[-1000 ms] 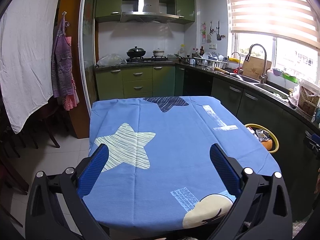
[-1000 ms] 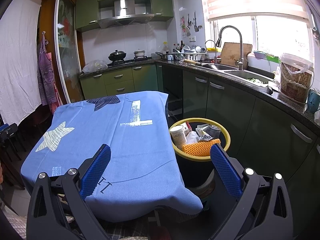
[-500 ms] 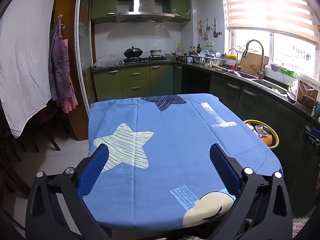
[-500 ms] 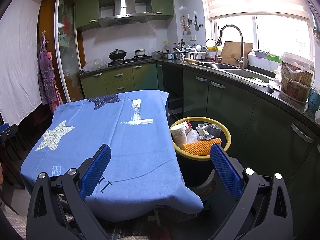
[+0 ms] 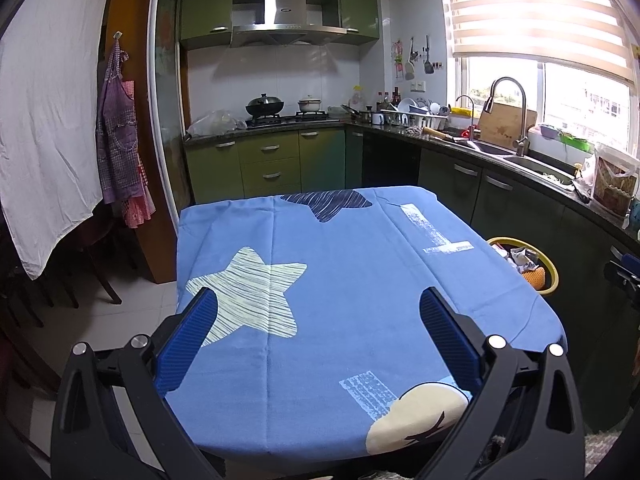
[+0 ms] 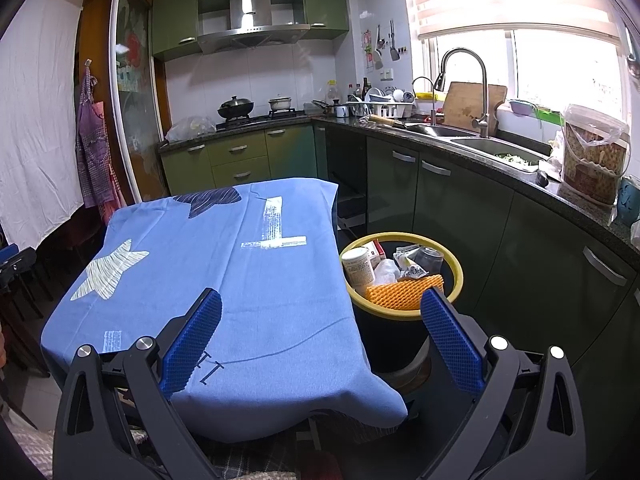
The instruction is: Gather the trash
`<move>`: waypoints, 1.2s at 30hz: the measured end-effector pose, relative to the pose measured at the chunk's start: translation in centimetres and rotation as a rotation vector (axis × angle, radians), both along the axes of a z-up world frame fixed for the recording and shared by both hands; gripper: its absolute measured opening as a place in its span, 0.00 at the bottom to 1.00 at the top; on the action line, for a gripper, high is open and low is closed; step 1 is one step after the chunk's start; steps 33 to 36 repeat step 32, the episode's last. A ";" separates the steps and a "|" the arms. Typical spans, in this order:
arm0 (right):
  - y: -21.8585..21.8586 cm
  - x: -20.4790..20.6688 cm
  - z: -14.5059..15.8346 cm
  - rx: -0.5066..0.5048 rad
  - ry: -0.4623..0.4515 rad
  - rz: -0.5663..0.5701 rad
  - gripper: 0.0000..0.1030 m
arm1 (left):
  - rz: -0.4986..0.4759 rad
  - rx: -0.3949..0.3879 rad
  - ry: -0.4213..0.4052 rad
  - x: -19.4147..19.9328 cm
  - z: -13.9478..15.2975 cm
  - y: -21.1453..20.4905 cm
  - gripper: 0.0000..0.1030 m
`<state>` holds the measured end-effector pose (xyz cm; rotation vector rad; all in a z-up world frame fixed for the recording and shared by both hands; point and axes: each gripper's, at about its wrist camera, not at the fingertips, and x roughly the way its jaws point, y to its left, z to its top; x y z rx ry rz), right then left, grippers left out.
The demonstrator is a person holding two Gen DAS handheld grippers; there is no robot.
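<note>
A black trash bin with a yellow rim (image 6: 456,268) stands on the floor right of the table; it also shows in the left wrist view (image 5: 550,270). It holds a white bottle (image 6: 358,266), an orange foam net (image 6: 404,290) and crumpled wrappers (image 6: 408,262). My right gripper (image 6: 320,308) is open and empty, held above the table's near right corner, near the bin. My left gripper (image 5: 318,308) is open and empty above the near edge of the table with the blue star-print cloth (image 5: 340,264).
Green kitchen cabinets and a dark counter with sink (image 6: 472,142) run along the right and back walls. A stove with pots (image 5: 280,110) is at the back. Dark chairs (image 5: 36,288) stand left of the table. An apron (image 5: 120,140) hangs at left.
The left wrist view has drifted a little: the table and bin sit slightly further left and lower. The right gripper is almost still. Both grippers stay open.
</note>
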<state>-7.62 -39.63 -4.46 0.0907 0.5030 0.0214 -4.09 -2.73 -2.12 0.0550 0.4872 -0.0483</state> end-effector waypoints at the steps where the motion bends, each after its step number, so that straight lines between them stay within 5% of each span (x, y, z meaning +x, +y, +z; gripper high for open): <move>1: 0.0 0.0 0.0 0.000 0.000 0.000 0.95 | -0.001 0.001 0.001 0.1 0.0 0.0 0.93; 22: -0.1 0.1 -0.3 0.001 0.005 0.005 0.95 | -0.008 -0.009 -0.016 0.3 -0.2 0.1 0.93; 36: -0.1 1.2 -1.2 -0.010 0.030 0.013 0.95 | 0.011 -0.041 0.061 3.4 -1.3 1.1 0.93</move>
